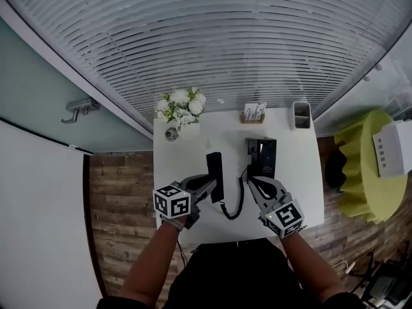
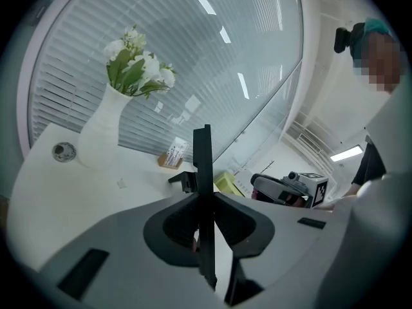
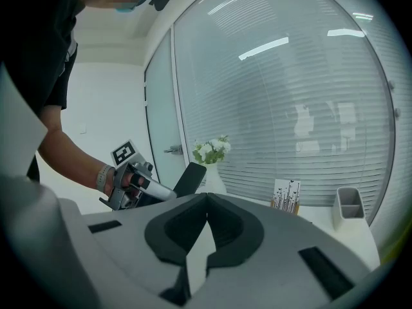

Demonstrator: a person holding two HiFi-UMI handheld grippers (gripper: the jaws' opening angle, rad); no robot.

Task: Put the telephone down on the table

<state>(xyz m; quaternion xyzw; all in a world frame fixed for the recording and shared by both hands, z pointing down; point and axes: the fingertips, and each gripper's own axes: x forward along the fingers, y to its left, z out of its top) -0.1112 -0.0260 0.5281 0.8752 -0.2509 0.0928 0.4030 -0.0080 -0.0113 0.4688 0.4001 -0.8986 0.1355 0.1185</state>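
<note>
The black handset [image 1: 214,171] stands on edge above the white table [image 1: 296,172], and my left gripper [image 1: 209,187] is shut on its near end. In the left gripper view the handset [image 2: 203,166] rises edge-on between the pads of the left gripper [image 2: 205,201]. A coiled cord [image 1: 235,201] runs from it to the black telephone base [image 1: 261,156], which lies flat on the table. My right gripper [image 1: 253,181] hovers at the base's near edge. In its own view the right gripper [image 3: 206,197] has its tips together and holds nothing; the base is hidden beneath it.
A white vase of flowers [image 1: 181,111] stands at the table's back left, next to a small round object [image 1: 170,134]. A card holder [image 1: 253,113] and a white pen holder [image 1: 300,114] line the back edge. A yellow-green seat [image 1: 370,166] is to the right.
</note>
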